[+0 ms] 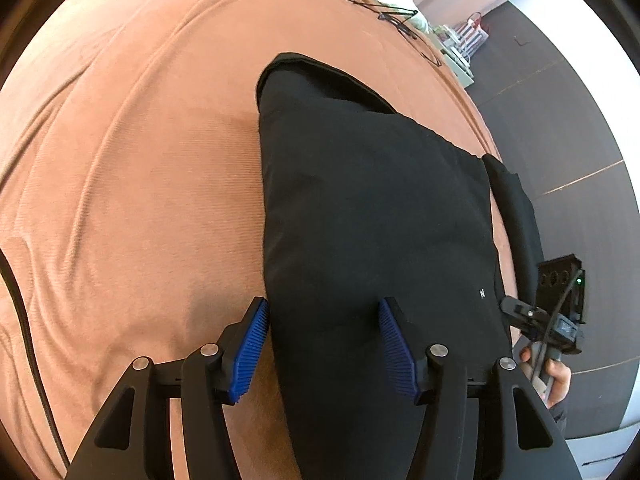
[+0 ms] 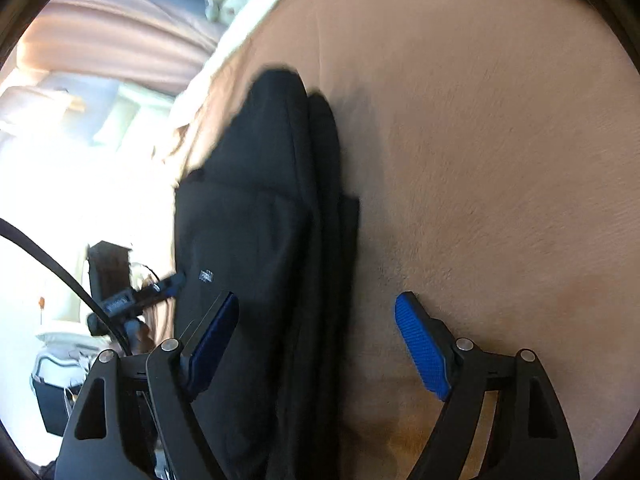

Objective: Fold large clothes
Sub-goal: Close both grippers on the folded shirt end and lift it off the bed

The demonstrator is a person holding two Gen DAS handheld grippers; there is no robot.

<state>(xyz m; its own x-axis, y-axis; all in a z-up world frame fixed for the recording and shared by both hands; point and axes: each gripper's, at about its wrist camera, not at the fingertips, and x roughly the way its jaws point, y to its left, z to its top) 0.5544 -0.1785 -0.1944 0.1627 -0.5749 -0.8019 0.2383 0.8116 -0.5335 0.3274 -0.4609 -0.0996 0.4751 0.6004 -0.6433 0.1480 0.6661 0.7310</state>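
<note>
Home bedroom: wide bed w/ ribbed terracotta-brown bedspread (image 1: 140,184), pale drawn curtains (image 2: 120,48), dark wood-plank floor (image 1: 560,120), small bedside shelf w/ clutter (image 1: 460,52).

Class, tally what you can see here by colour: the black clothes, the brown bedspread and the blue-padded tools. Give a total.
Black garment: 1
Brown bedspread: 1
Blue-padded tools: 2, the left tool and the right tool, both open
Total: 4

**Both grippers spread wide over the black garment**

The left gripper (image 1: 324,344) hovers with jaws apart at the black garment's (image 1: 372,208) left edge. The right gripper (image 2: 320,344), equally spread, straddles its opposite edge. A hand (image 1: 554,376) grips the right tool's handle.
</note>
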